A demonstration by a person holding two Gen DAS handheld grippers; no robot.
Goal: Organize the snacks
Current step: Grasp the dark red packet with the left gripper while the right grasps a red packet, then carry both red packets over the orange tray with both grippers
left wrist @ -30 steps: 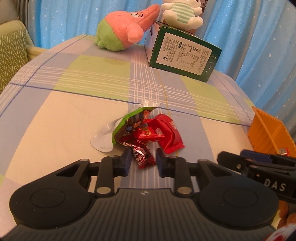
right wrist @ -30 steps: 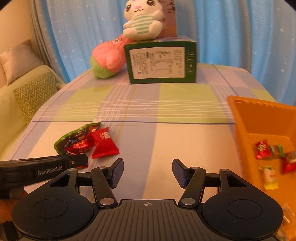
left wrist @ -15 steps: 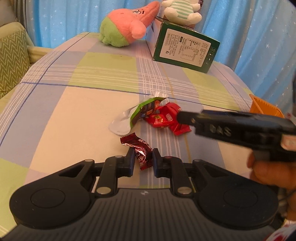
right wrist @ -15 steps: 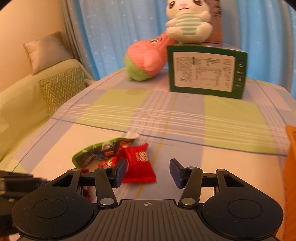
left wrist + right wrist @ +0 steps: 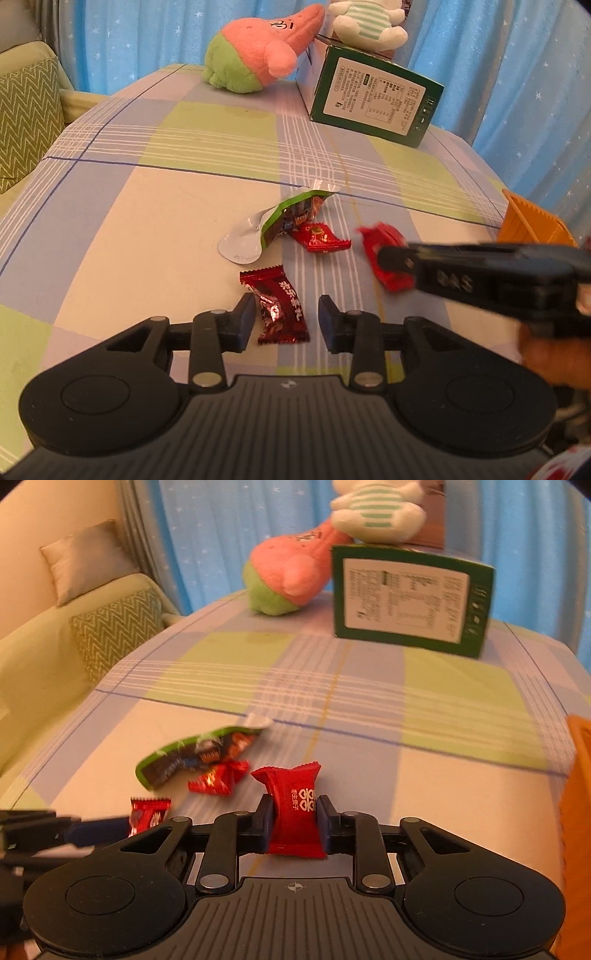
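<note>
My left gripper (image 5: 287,317) is open; a dark red candy (image 5: 277,302) lies on the tablecloth between its fingers, touching the left one. My right gripper (image 5: 295,821) is shut on a bright red candy pack (image 5: 297,808), also seen from the left wrist view (image 5: 386,254). A green snack bag (image 5: 291,218) (image 5: 195,755) and a small red candy (image 5: 319,238) (image 5: 218,779) lie together mid-table. The orange tray (image 5: 532,225) (image 5: 576,775) sits at the right.
A green box (image 5: 373,96) with a white plush on top and a pink-green plush (image 5: 255,51) stand at the table's far end. A sofa with a zigzag cushion (image 5: 114,627) lies left. Blue curtains hang behind.
My left gripper has opened and let go of the dark red candy. My right gripper has moved in over the pile and closed on the bright red pack, pulling it right.
</note>
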